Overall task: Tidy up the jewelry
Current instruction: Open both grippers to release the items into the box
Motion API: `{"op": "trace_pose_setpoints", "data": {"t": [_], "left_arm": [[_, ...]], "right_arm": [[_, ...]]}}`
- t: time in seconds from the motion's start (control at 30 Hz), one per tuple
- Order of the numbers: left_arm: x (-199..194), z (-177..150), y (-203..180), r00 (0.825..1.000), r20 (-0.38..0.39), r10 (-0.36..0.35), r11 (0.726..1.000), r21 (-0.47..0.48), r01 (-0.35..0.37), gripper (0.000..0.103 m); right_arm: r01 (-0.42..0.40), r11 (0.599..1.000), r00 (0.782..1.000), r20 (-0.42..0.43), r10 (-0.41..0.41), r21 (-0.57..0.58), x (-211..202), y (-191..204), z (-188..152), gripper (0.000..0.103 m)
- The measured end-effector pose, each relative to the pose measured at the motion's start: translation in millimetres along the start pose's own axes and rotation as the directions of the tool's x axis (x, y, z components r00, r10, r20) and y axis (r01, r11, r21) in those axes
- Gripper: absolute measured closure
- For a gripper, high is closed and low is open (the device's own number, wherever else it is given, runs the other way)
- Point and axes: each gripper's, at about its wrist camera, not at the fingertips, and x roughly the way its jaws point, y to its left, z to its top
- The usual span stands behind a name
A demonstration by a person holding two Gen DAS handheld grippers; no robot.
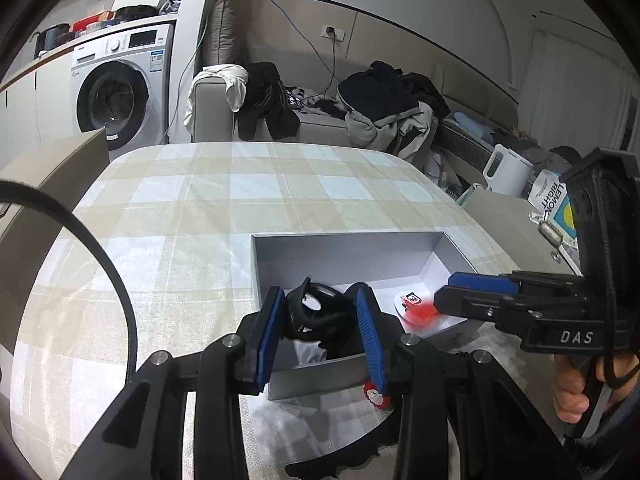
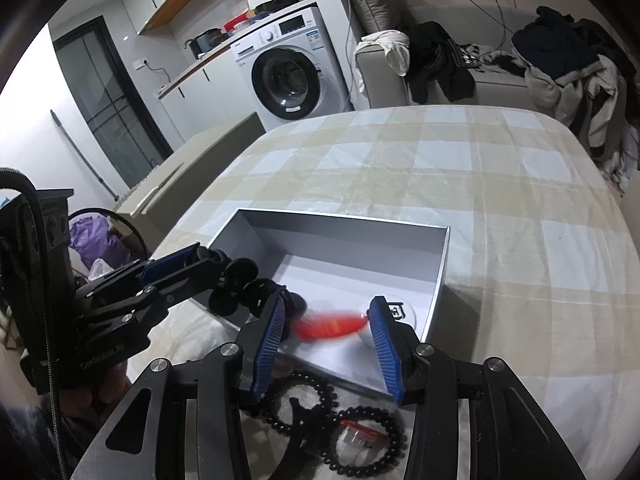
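Covering the table (image 1: 192, 216) is a checked cloth in pale blue and beige, and near its front edge sits an open grey box (image 1: 348, 248), its long side running back toward the middle of the table.

Largest of the tools in its own view, the left gripper (image 1: 320, 320) reaches over the near-left corner of the box. Its blue pads stand narrowly apart and press on a bundle of black beaded jewelry (image 1: 316, 312), held above the box floor just inside the front wall.

Coming in from the right edge of the table, the right gripper (image 2: 328, 324) hangs over the near-right part of the box, its fingers partly spread. Between them is a red ornament (image 2: 330, 324), smeared by motion blur; the pads do not seem to press on it, though the blur makes that hard to judge. A white tag (image 1: 412, 304) with a dark printed mark lies on the box floor just beside it.

Outside the box, on the cloth by the front edge, lie two black bead bracelets (image 2: 360, 436), touching each other, with a small clear packet (image 2: 360, 432) showing red inside the ring of one of them.
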Motion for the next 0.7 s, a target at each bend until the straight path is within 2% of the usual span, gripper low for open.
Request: {"op": "trace_pose_setpoints", "data": {"t": [0.03,0.1,0.17,0.2,0.27,0.3,0.43,0.57,0.7], "left_arm": [[-1,0,0,1.000,0.001,-0.002,1.000,-0.003,0.002,0.070],[-5,1,0,1.000,0.008,-0.011,1.000,-0.007,0.011,0.061],[-14,1,-3,0.999,0.038,-0.014,1.000,0.006,0.013,0.045],[-18,1,-4,0.999,0.050,-0.012,1.000,0.013,0.011,0.041],[-25,1,-6,0.998,0.061,-0.001,1.000,0.021,0.000,0.022],[-28,0,-6,0.998,0.061,0.006,1.000,0.018,-0.007,0.018],[-36,-8,-2,0.998,0.054,0.018,1.000,-0.020,-0.017,0.001],[-37,-22,-1,0.999,0.030,0.041,0.999,-0.035,-0.040,0.001],[-33,-34,-6,0.998,-0.006,0.069,0.998,-0.010,-0.069,0.001]], "right_arm": [[-0.002,1.000,1.000,0.010,0.002,0.003,-3,0,0,0.050],[-0.012,1.000,0.999,0.044,0.012,0.005,-11,0,-1,0.042],[-0.010,1.000,0.997,0.071,0.010,0.006,-21,0,-2,0.028],[-0.006,1.000,0.997,0.083,0.005,0.005,-26,1,-3,0.023],[0.023,1.000,0.995,0.102,-0.024,0.012,-37,0,-7,0.004],[0.041,0.999,0.993,0.113,-0.043,0.018,-43,-1,-10,0.000],[0.082,0.995,0.989,0.120,-0.088,0.053,-56,-9,-25,0.000],[0.109,0.990,0.989,0.088,-0.118,0.092,-61,-17,-45,0.000],[0.112,0.988,0.991,0.056,-0.119,0.109,-61,-22,-60,0.000]]}}
